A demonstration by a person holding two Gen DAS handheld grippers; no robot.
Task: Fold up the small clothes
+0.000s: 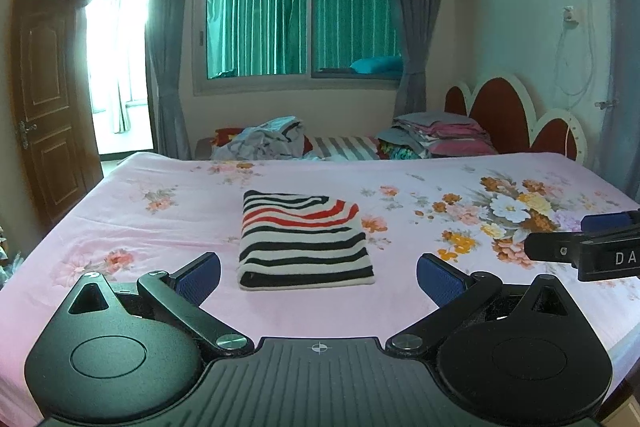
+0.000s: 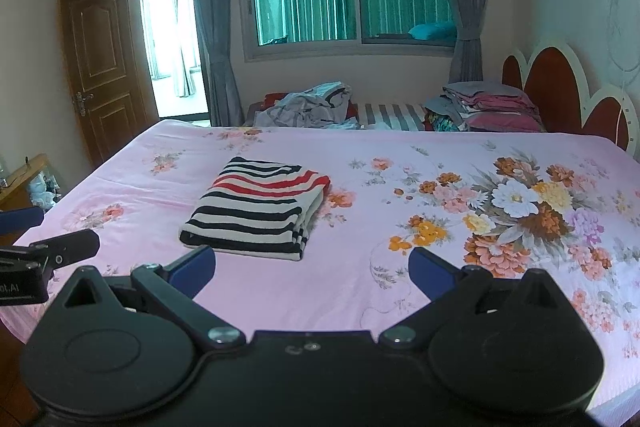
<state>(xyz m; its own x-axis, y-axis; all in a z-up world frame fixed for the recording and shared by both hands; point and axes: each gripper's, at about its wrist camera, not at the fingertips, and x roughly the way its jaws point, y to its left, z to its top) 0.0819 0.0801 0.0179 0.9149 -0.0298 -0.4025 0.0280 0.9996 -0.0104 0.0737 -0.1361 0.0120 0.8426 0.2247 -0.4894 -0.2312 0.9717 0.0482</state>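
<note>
— Well, where lying, striped garment (image 1: pixel 304 241)?
— Folded on pink bed (image 1: pixel 160 187), long axis pointing away, straight ahead of left gripper (image 1: pixel 318 277); left of right gripper (image 2: pixel 312 269). Both spread wide, holding nothing

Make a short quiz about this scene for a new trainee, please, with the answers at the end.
1. True or false: the striped garment lies folded on the pink floral bedsheet.
2. The left gripper is: A) open, holding nothing; B) shut on the garment; C) out of view.
3. Fill in: the right gripper has its jaws ____.

Key: 1 true; 2 A; 3 open.
</note>
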